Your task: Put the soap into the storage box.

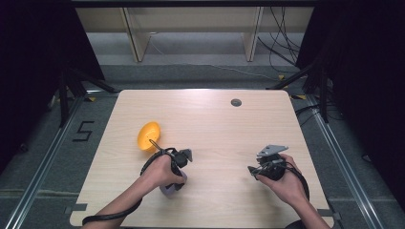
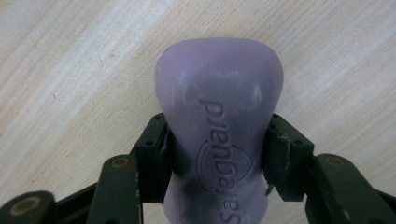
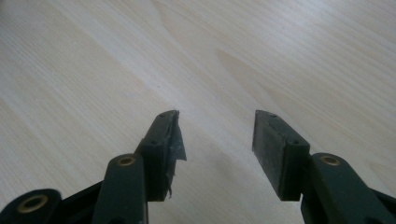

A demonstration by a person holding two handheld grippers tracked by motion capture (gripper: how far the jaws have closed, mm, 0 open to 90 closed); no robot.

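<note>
Left claw [image 2: 217,154] grips purple soap [image 2: 219,121]; bare table [image 1: 229,133] around.

Purple soap bar [image 2: 219,135] clamped; orange bowl [image 1: 148,135] tilted nearby

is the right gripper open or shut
Open: in the right gripper view the right gripper has a clear gap between its jaws, with bare table showing through.

The purple soap bar [image 2: 218,140] runs off the bottom edge of the left gripper view, so its embossed lettering gets chopped there. In the high view the left hand [image 1: 165,172] covers most of it (just a purple sliver peeks out, lower middle). The round thing [image 1: 236,102] near the table's far edge is too small to tell.
</note>
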